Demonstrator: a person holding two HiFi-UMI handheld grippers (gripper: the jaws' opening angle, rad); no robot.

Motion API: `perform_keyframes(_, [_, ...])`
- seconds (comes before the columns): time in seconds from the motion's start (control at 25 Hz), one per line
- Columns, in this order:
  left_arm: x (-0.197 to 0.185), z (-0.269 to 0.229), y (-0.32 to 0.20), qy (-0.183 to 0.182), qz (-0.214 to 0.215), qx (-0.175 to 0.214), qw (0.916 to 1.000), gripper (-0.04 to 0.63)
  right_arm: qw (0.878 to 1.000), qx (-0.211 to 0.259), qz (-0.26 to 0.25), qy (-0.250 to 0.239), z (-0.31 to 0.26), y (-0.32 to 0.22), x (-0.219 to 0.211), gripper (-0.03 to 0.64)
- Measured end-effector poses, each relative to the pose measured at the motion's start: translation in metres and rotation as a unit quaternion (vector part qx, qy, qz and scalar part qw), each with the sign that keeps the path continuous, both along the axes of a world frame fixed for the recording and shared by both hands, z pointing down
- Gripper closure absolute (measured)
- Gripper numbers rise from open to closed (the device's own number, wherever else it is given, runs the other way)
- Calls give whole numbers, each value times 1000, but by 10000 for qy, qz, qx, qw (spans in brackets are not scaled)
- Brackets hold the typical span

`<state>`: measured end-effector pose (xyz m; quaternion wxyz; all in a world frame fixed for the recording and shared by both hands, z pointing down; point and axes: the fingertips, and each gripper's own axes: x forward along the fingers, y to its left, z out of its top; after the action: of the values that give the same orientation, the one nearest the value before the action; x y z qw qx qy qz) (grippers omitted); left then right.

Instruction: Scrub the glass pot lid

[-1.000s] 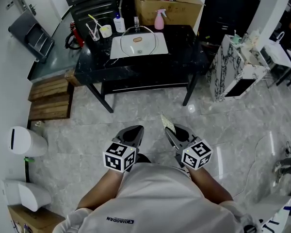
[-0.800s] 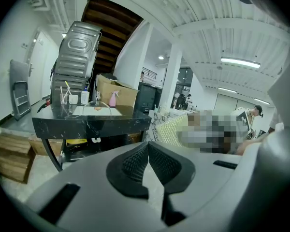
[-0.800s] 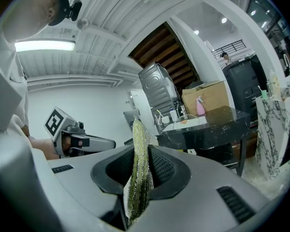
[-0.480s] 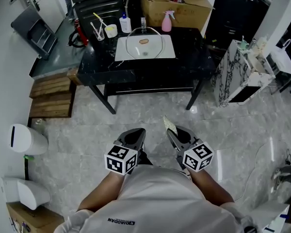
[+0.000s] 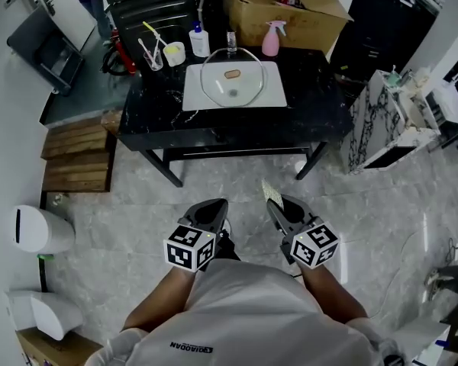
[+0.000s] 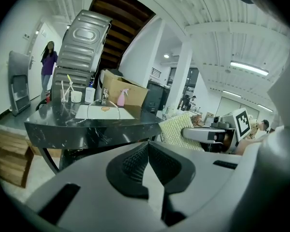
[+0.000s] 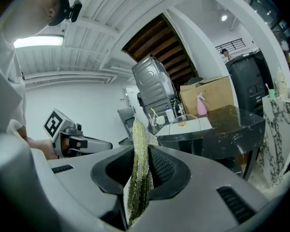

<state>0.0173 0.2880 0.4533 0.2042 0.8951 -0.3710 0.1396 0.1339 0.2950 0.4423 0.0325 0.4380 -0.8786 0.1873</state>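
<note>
The glass pot lid (image 5: 233, 78) lies on a white board (image 5: 195, 94) on the black marble table (image 5: 320, 105), far ahead of both grippers. The lid also shows small in the left gripper view (image 6: 104, 111) and in the right gripper view (image 7: 191, 122). My left gripper (image 5: 211, 212) is held close to my body, its jaws shut with nothing between them (image 6: 146, 148). My right gripper (image 5: 279, 204) is beside it, shut on a yellow-green scrub pad (image 7: 137, 170) that sticks up past the jaw tips (image 5: 270, 192).
On the table's far edge stand a pink spray bottle (image 5: 271, 41), a white bottle (image 5: 200, 41) and a cup with brushes (image 5: 172, 52). A cardboard box (image 5: 286, 2) is behind. A marble-patterned cabinet (image 5: 382, 120) stands right, wooden steps (image 5: 76, 155) and a white bin (image 5: 32, 229) left.
The table and lid have shifted right and slightly nearer in the head view as I step toward them. Both grippers keep their pose and grip.
</note>
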Motion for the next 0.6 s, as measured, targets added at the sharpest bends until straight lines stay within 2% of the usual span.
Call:
perform_keyframes(0.36, [-30,-20,-146,30,304,206,9993,580,9996,76,210,196,-15,-127,-35,529])
perform_keyframes(0.6, [-53,-12,-216,-54,500,194,9985,580,9989,99,440,112,-16,-201,-57,529])
